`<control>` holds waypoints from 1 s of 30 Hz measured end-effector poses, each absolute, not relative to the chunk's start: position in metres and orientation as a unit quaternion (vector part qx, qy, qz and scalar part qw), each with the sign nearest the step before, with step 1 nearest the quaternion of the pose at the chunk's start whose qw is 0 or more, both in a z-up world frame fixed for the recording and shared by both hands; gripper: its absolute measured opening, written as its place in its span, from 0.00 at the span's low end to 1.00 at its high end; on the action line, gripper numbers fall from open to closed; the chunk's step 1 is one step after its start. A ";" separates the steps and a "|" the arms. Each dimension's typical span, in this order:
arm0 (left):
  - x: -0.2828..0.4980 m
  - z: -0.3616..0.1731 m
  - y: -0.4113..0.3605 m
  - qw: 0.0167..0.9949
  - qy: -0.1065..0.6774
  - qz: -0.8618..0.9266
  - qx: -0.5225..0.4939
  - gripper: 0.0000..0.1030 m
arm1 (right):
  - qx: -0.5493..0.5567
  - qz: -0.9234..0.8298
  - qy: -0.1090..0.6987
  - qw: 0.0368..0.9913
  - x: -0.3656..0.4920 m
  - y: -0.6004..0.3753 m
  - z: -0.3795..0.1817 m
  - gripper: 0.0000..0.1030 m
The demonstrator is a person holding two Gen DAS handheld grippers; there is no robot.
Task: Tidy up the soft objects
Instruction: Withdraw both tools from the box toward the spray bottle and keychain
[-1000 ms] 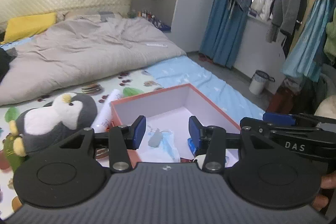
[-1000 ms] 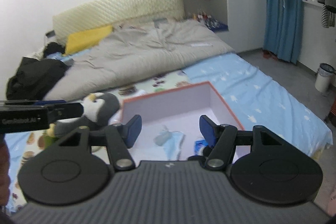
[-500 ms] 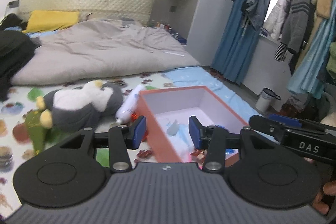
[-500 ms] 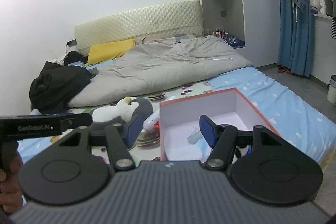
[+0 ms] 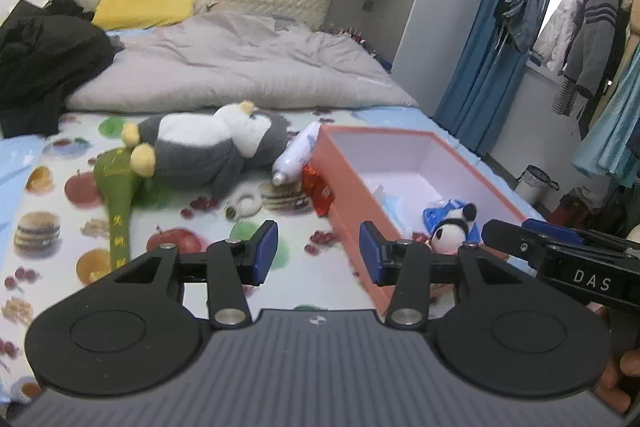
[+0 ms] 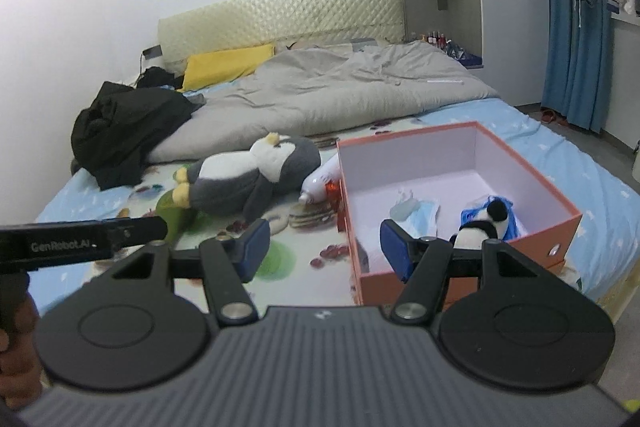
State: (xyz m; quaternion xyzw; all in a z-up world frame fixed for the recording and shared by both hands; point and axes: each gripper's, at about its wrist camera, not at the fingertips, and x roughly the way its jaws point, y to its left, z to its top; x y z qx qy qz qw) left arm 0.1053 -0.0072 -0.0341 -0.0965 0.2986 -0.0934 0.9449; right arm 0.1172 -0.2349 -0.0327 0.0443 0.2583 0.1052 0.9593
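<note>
An orange box (image 5: 344, 183) (image 6: 524, 167) with a white inside stands on the bed; a small panda toy (image 5: 454, 229) (image 6: 486, 225), a blue item and a face mask (image 6: 416, 209) lie in it. Left of the box lies a grey and white penguin plush (image 5: 200, 147) (image 6: 248, 175), beside a green fabric paddle (image 5: 118, 187), a white tube (image 5: 298, 153) (image 6: 322, 181) and a red packet (image 5: 318, 189). My left gripper (image 5: 318, 257) hovers open over the fruit-print sheet near the box's left wall, nothing between its pads. My right gripper (image 6: 324, 245) is open and empty too, straddling the box's front left corner.
A grey quilt (image 5: 240, 67), a yellow pillow (image 5: 144, 11) and a black garment (image 5: 44, 55) fill the far bed. A small white ring (image 5: 244, 205) lies on the sheet. Blue curtains (image 5: 492, 47), hanging clothes and a bin (image 5: 534, 181) stand right of the bed.
Both grippers have swung left and back from over the box; the penguin and the sheet's left part have come into view. Both stay open and empty.
</note>
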 end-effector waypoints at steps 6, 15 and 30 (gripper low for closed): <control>0.105 -0.059 0.004 0.940 0.313 -0.083 -0.104 0.50 | 0.036 0.100 0.267 0.958 0.108 -0.220 -0.056 0.62; 0.106 -0.096 0.025 0.934 0.333 -0.070 -0.108 0.50 | 0.016 0.095 0.277 0.956 0.100 -0.198 -0.084 0.62; 0.176 -0.155 0.034 0.928 0.350 -0.054 -0.120 0.50 | -0.038 0.100 0.297 0.949 0.136 -0.175 -0.132 0.61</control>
